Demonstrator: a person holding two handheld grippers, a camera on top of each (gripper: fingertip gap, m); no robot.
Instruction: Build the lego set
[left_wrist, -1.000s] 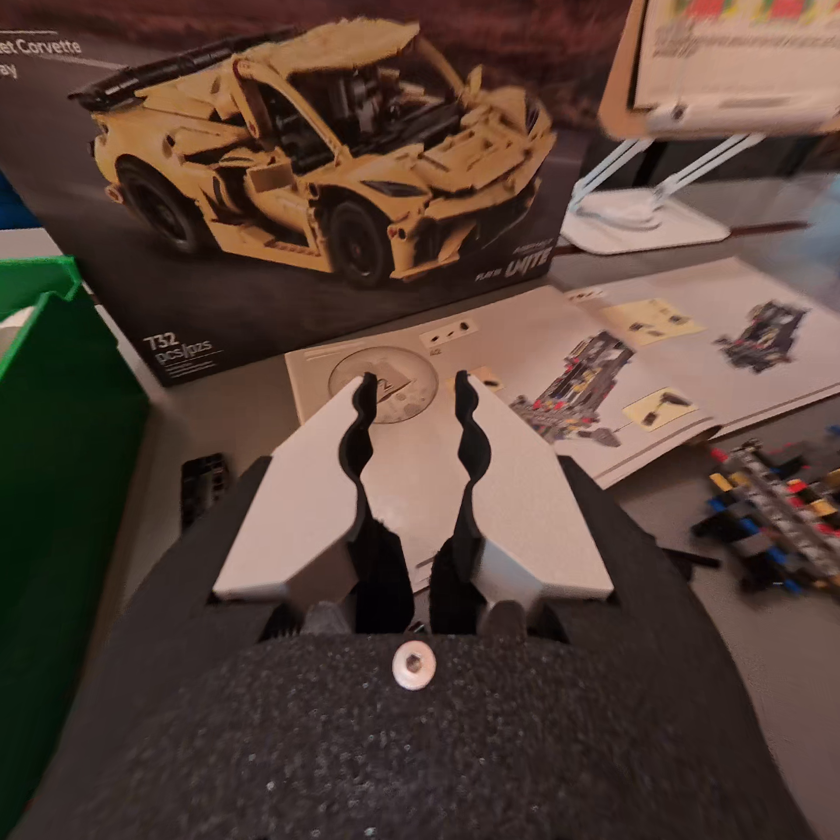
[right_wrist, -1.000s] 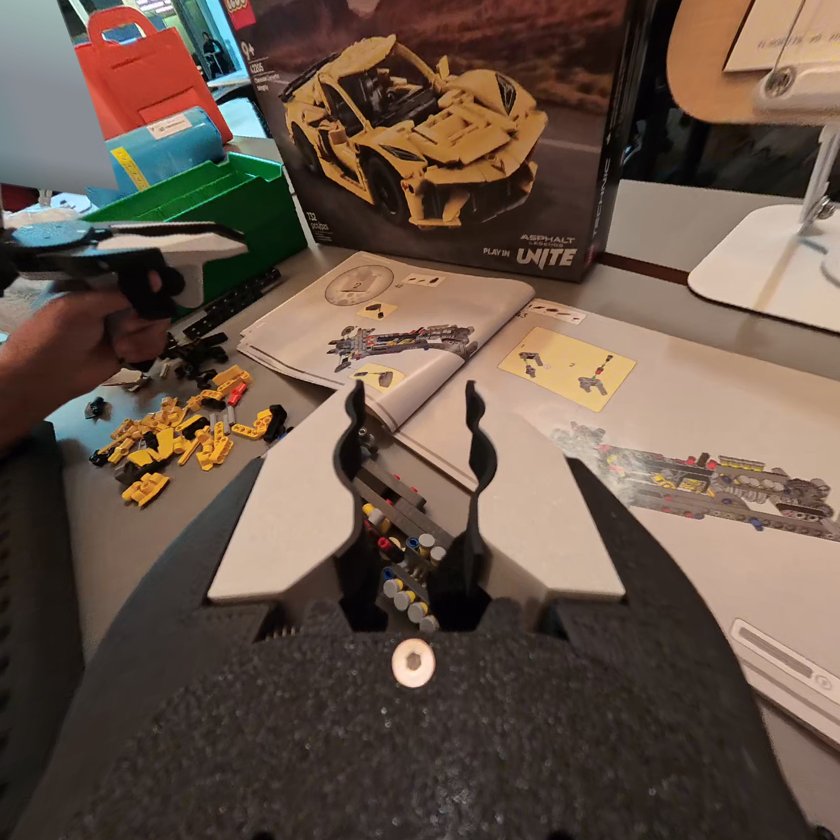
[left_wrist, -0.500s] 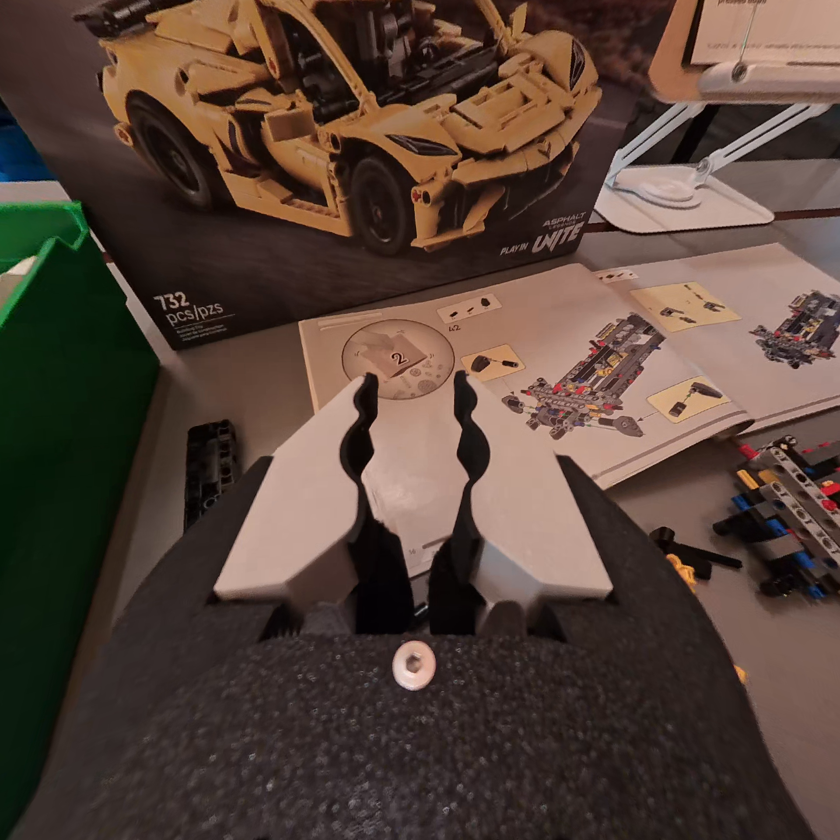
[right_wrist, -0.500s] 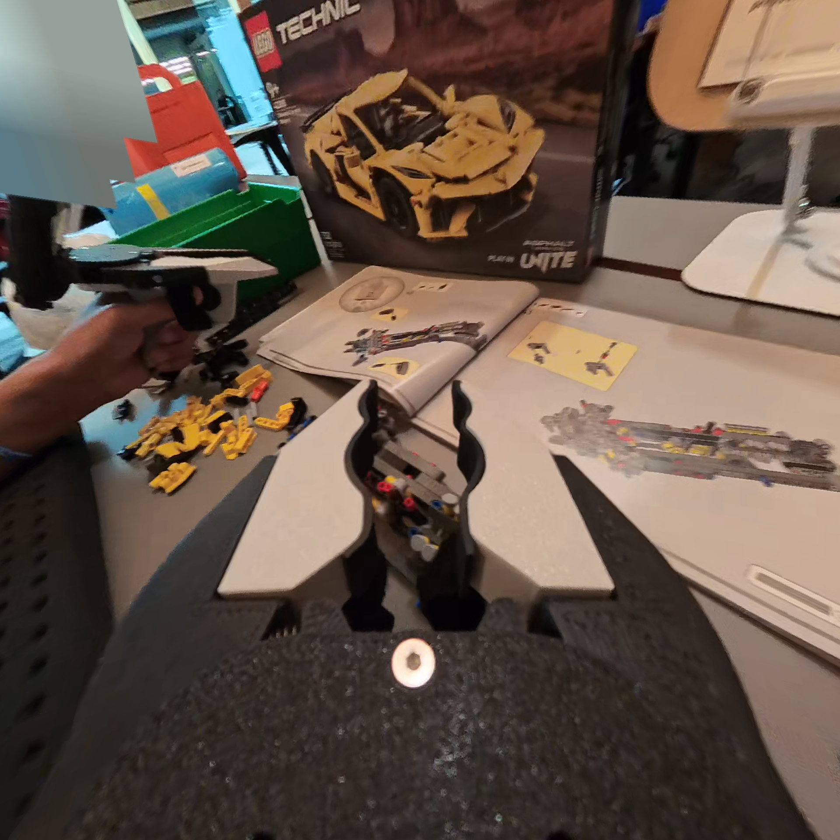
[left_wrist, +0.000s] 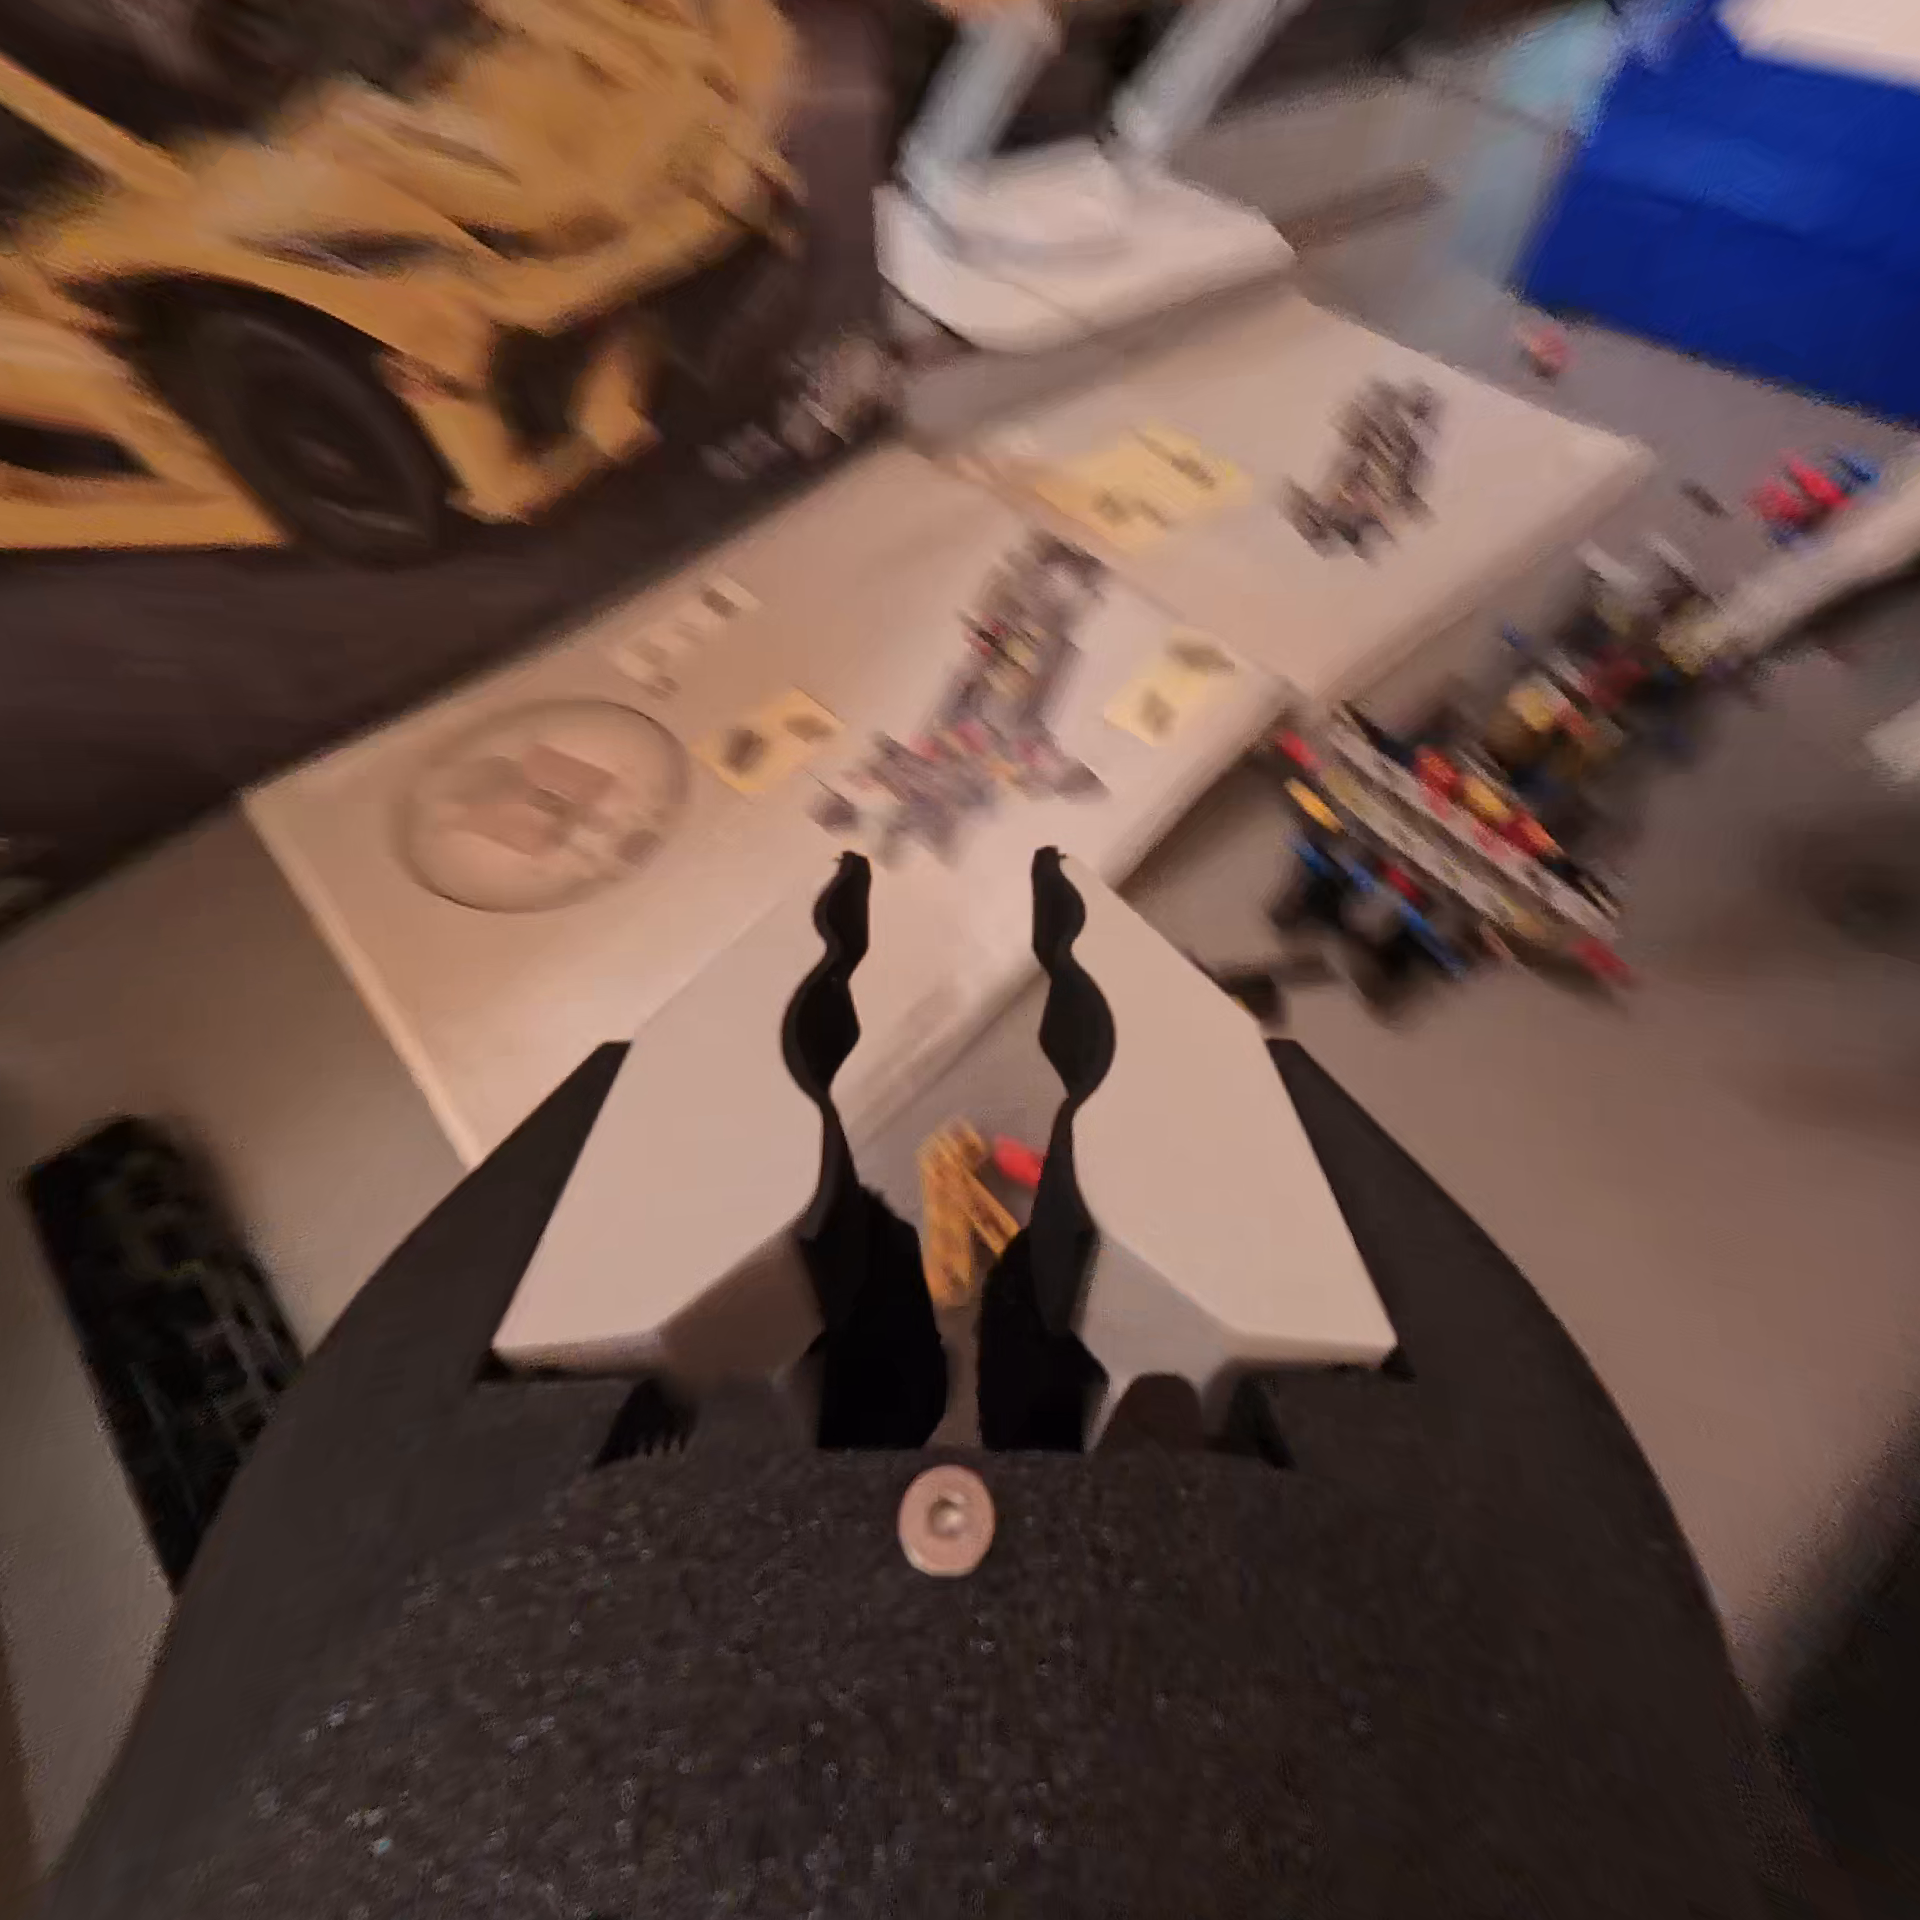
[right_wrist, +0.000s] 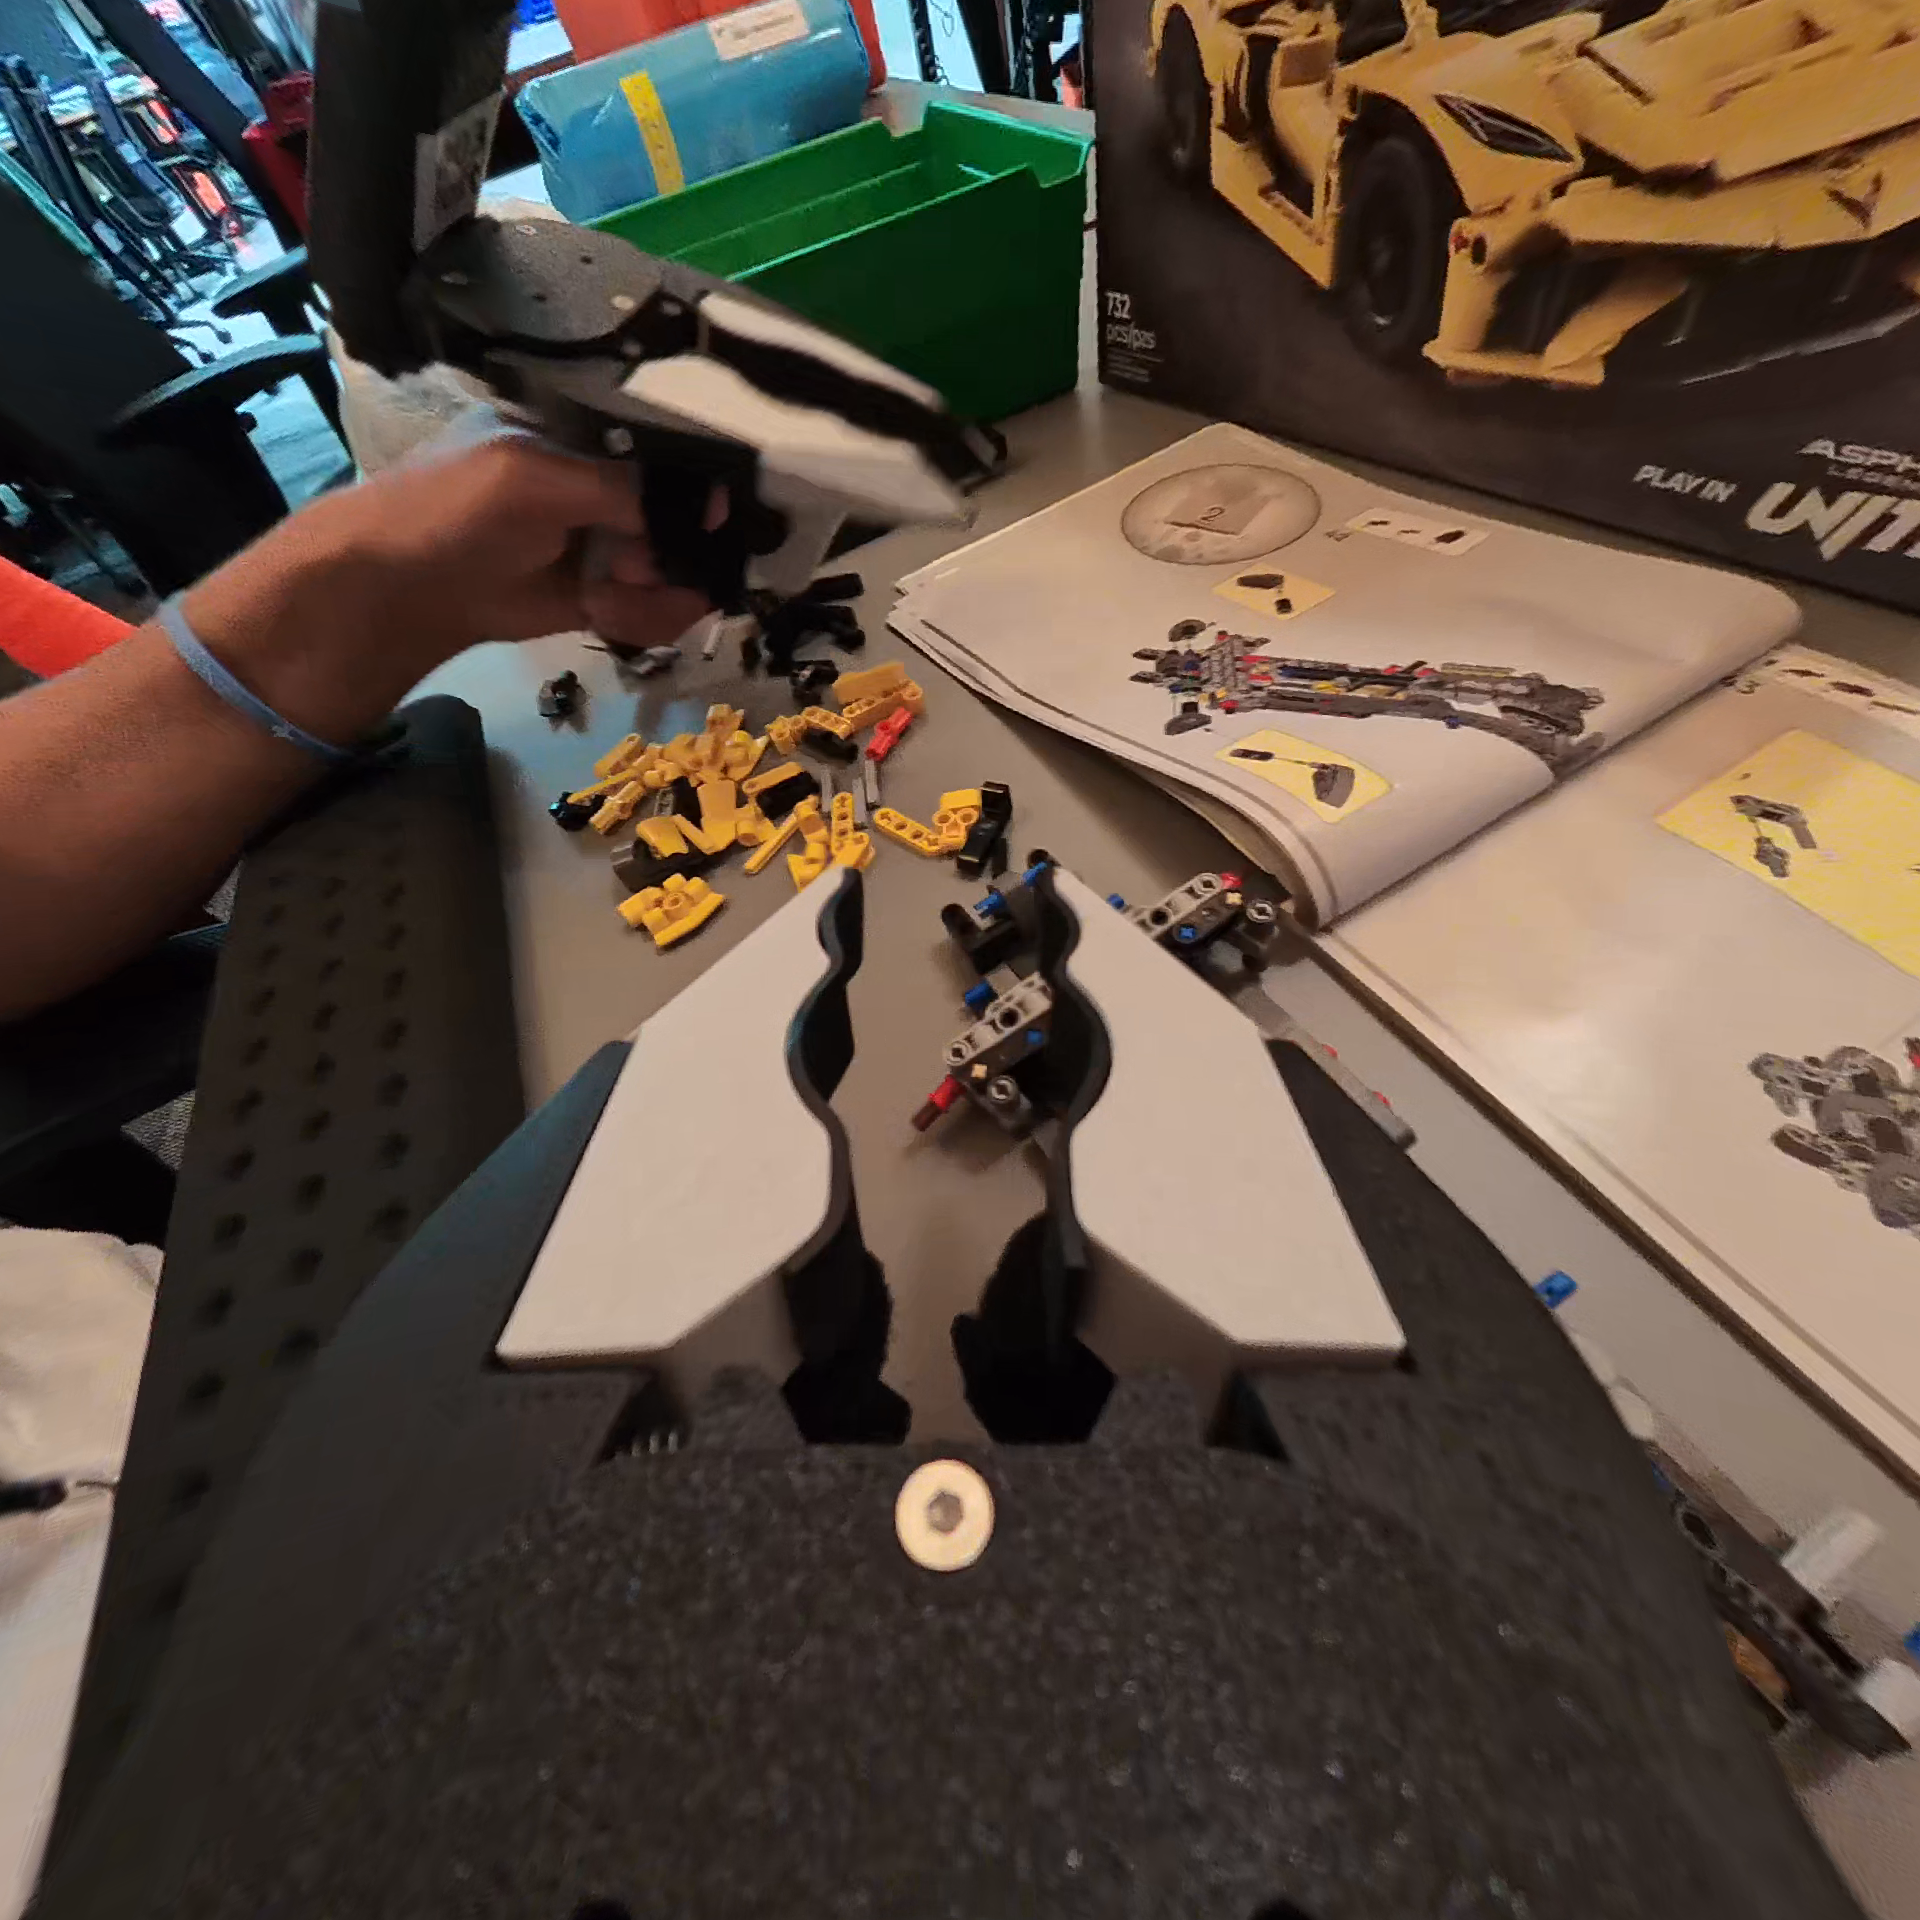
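right gripper (right_wrist: 951, 894) fingers spread over grey lego assembly (right_wrist: 992, 1039) at frame centre, left gripper (left_wrist: 948, 873) fingers spread, empty, over blurred booklet (left_wrist: 582, 852)

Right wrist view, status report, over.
Both grippers open, empty: right gripper, left gripper. Grey chassis assembly on table. Loose yellow pieces nearby, nothing blocking.

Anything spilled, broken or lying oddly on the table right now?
Nothing stands out. The yellow and black loose pieces lie scattered beside the open instruction booklet, normal for a build. The left wrist view is motion-blurred, so fine detail there is unclear.
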